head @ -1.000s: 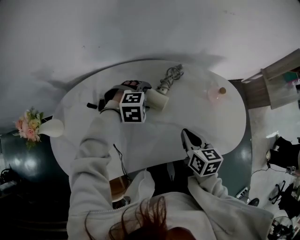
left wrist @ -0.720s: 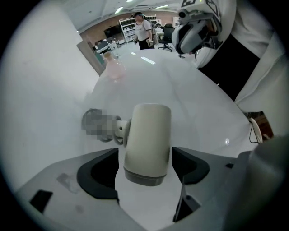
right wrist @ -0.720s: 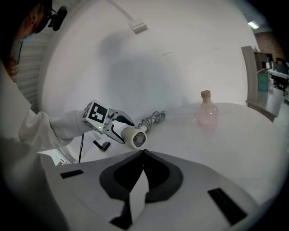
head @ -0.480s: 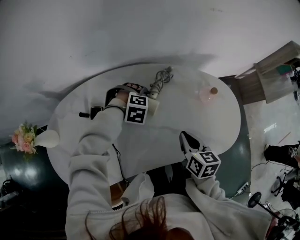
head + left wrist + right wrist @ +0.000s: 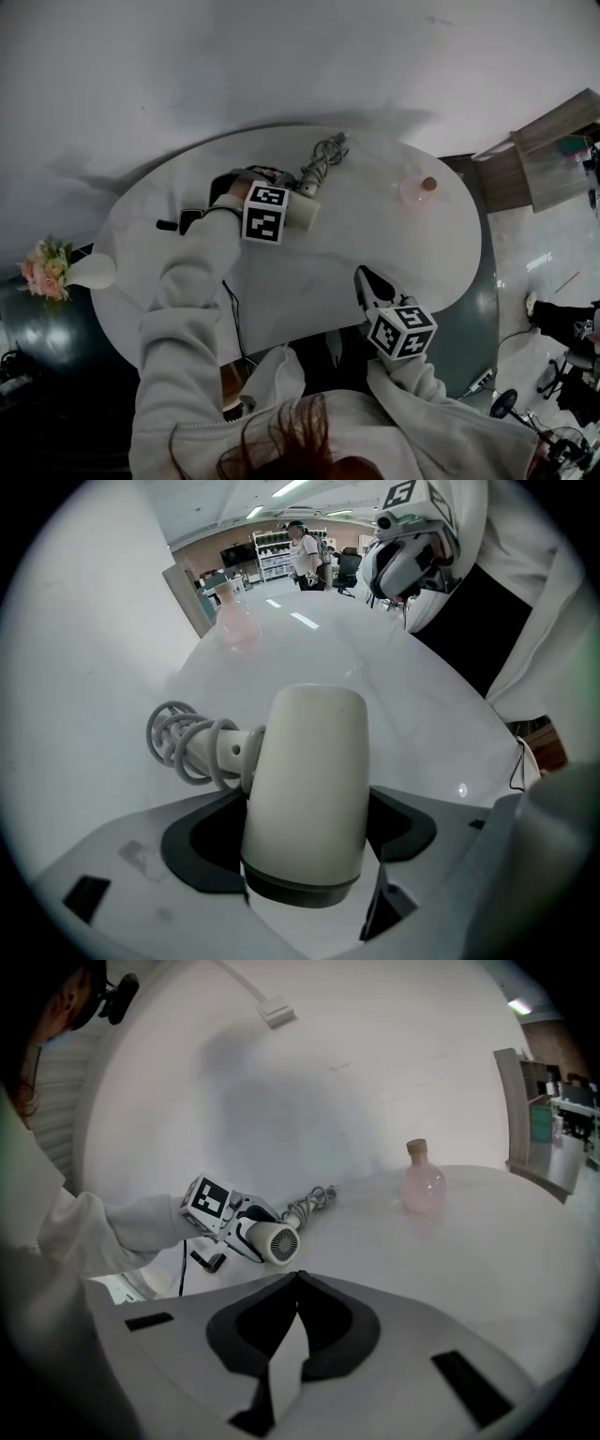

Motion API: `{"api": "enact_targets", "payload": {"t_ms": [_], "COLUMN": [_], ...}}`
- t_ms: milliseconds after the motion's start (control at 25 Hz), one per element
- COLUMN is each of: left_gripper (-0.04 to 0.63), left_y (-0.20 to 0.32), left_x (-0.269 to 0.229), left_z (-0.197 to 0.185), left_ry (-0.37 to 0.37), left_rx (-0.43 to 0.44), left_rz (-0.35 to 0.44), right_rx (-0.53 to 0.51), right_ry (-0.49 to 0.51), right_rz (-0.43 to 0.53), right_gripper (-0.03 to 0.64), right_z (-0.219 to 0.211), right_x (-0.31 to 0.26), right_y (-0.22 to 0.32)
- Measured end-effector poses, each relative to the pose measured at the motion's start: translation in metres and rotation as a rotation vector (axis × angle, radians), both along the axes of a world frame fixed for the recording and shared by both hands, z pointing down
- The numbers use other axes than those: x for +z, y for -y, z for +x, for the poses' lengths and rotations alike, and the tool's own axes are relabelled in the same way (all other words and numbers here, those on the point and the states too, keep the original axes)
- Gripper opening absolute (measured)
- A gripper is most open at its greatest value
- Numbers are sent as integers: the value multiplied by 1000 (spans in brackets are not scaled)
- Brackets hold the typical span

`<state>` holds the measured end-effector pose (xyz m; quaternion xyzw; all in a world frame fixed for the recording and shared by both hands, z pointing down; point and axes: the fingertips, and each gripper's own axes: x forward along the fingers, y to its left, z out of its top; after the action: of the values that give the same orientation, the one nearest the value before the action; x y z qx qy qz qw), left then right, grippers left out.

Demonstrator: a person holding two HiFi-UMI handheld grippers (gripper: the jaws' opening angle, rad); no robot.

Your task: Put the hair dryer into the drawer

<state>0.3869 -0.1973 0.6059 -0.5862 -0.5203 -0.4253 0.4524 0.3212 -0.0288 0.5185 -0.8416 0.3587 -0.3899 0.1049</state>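
Well to the left of the hair dryer [image 5: 304, 212], by the rim of the white worktop [image 5: 375, 253], stands a pale vase of flowers [image 5: 58, 266]. Nearer the dryer on that same side lies a small dark thing [image 5: 183, 223], too small to name.

The dryer itself lies on its side on the worktop, its cord [image 5: 183, 742] bunched in a coil around the handle just beyond the barrel. The left tongs [image 5: 305, 847] point steeply down over it. Their jaws have just been opening and now stand wide apart, one on each side of the cream barrel, which sits between them without being pinched yet, as far as the left gripper view shows.

To the right of the dryer, well apart from it, a pink bottle [image 5: 417, 190] stands upright. Nearer the person and also right of the dryer, the right tongs [image 5: 298, 1277] hang over the worktop's near edge with jaws together and nothing in them. Farther right, off the worktop, is a wooden cabinet [image 5: 544, 150]; whether it holds the drawer cannot be told.

The step in hand appears to be the grasp. The next move likely calls for closing the left jaws squarely on the barrel, firmly enough that the rounded shell does not slip, then lifting with the cord trailing clear.
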Motion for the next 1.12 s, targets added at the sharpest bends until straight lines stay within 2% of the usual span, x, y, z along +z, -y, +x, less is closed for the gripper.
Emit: {"api": "enact_targets", "payload": {"t_ms": [320,560,880,1120], "left_gripper": [351,351,351,351], "left_y": [-12,-26,-33,-38], "left_x": [-8,-17,-27,-38], "left_z": [-4,-17,-34,-54], "left_ry": [-44,-61,-86,-136], "left_rx": [-31,-69,-107,-156], "left_rz": [14,-20,42,85], "right_rx": [-25,-64,-102,-181], "right_ry": [-2,-11,-1,-1], "right_rz": [27,49,78,106], "right_gripper": [49,49,51,50], "right_z": [1,-3,-4,-6], "right_x": [-1,-5,-4,-6], "right_y": [-5,-12,-35,-42]}}
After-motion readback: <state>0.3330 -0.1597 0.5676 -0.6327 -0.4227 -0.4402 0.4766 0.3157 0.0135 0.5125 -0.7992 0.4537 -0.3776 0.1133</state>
